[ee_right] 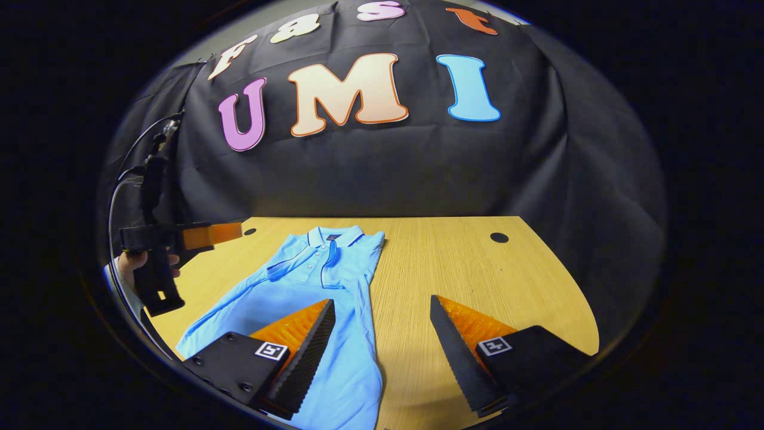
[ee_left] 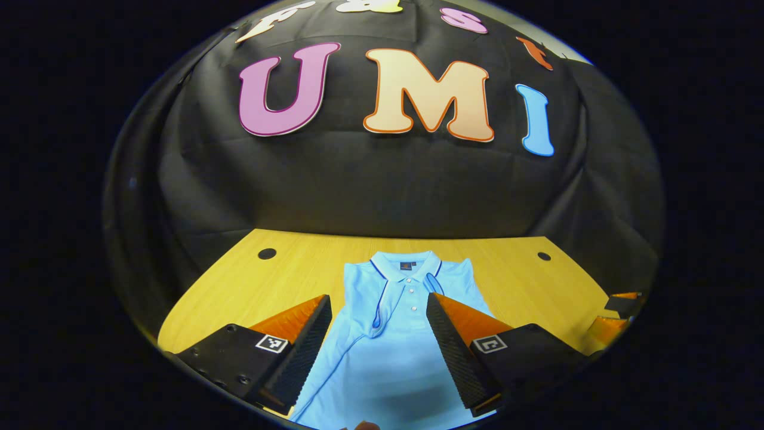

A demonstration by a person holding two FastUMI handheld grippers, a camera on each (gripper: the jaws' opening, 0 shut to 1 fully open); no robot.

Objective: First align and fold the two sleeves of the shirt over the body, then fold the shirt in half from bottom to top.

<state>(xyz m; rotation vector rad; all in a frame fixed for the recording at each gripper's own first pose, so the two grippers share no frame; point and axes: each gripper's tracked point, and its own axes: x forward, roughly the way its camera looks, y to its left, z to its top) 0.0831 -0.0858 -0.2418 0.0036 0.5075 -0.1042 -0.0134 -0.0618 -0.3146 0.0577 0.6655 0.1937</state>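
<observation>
Light blue shirt lies flat on the wooden desk, collar toward the far edge, sleeves apparently folded in. Left gripper and right gripper both spread, holding nothing.

A wooden table with a pale yellow grain fills the lower middle of the left gripper view, its far edge running straight across the frame just below the centre. Two small dark round holes sit in its top near that far edge: one hole at the left, another hole at the right. Behind the table hangs the black cloth wall, creased and draped, covering the whole upper half of the frame. In the right gripper view, a thin dark cable loops down the far left edge of the frame, against the cloth.
</observation>
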